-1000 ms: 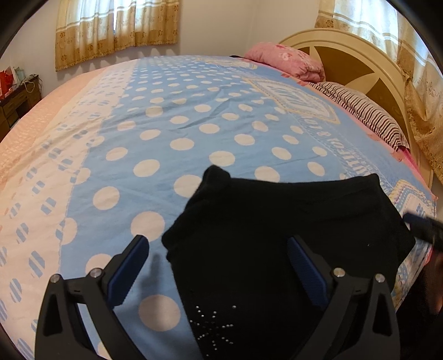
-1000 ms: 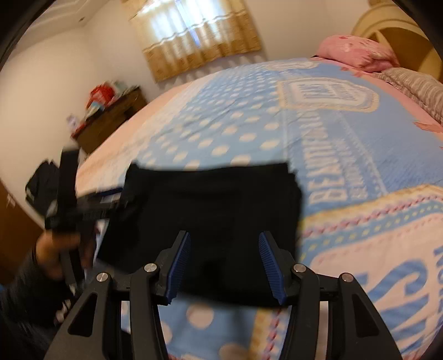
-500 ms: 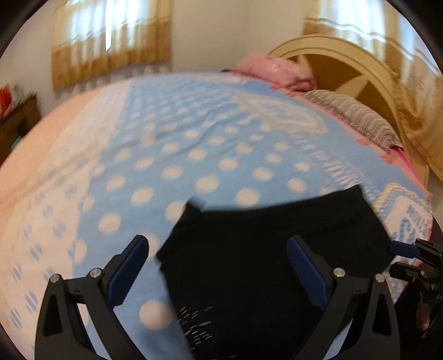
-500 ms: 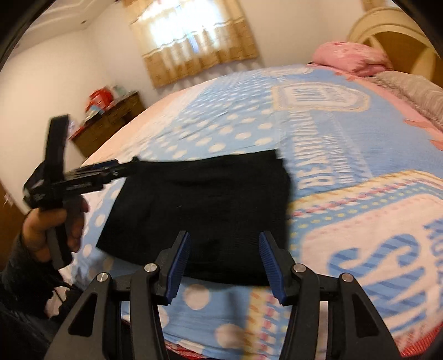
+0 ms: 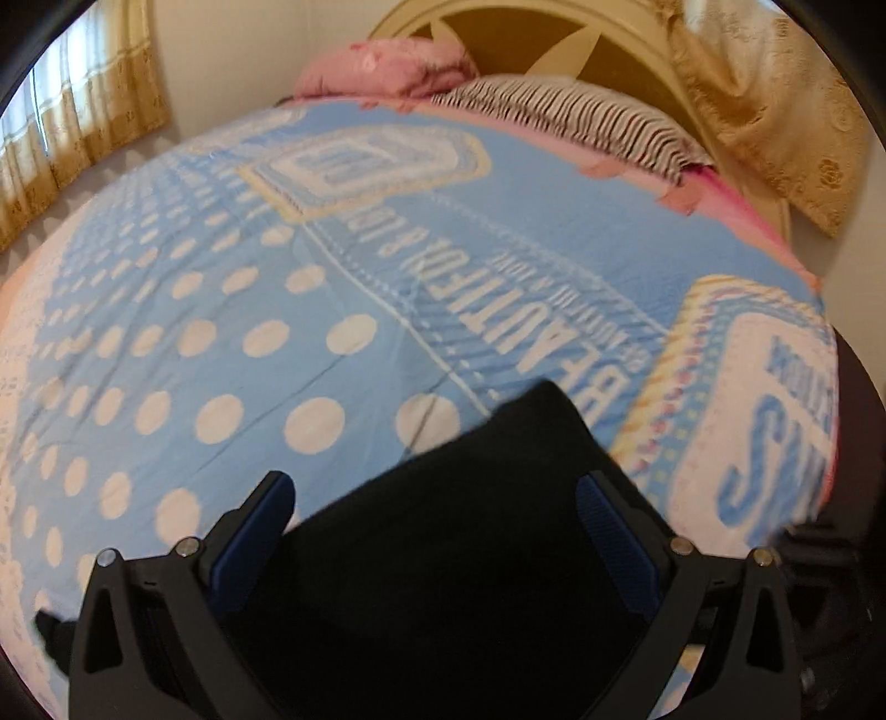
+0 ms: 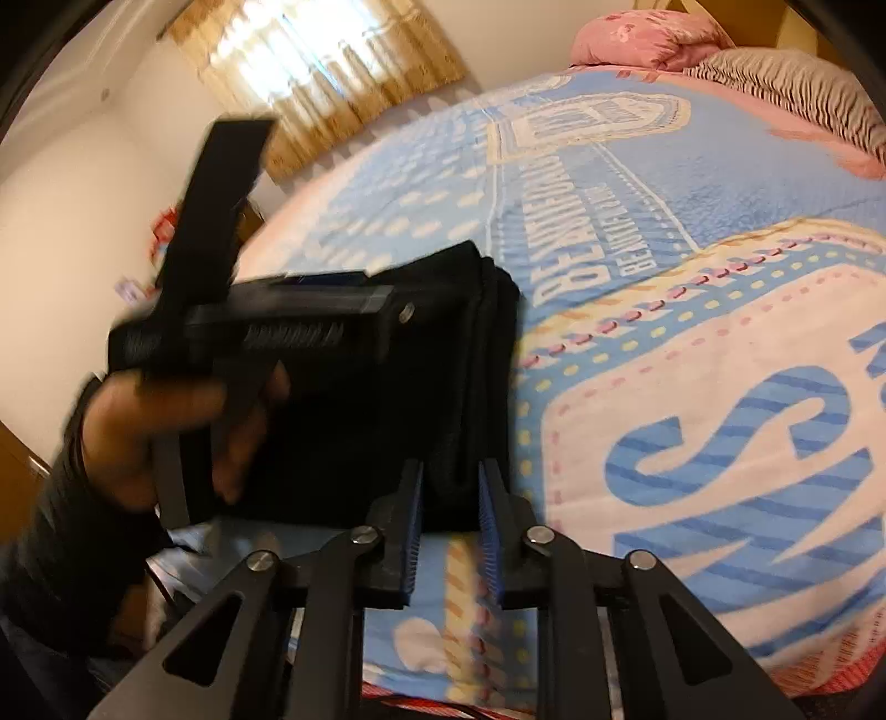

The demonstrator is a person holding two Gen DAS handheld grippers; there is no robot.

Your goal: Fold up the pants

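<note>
The black pants (image 5: pixel 465 531) lie folded into a thick stack near the bed's front edge; they also show in the right wrist view (image 6: pixel 354 421). My left gripper (image 5: pixel 437 504) is open, its blue pads wide apart over the stack; it also shows from the side in the right wrist view (image 6: pixel 382 299), resting over the stack's top. My right gripper (image 6: pixel 449 484) has its jaws narrowed around the folded right-hand edge of the stack, a gap still showing beside the cloth.
A blue polka-dot bedspread (image 5: pixel 277 343) with lettering covers the bed. A pink pillow (image 5: pixel 387 66) and a striped pillow (image 5: pixel 565 105) lie by the headboard (image 5: pixel 554 33). A curtained window (image 6: pixel 326 61) and a dresser (image 6: pixel 166 221) stand at the far left.
Both grippers have moved in close to the folded pants. The right jaws have narrowed around the stack's edge. The left gripper has swung rightward over the stack.
</note>
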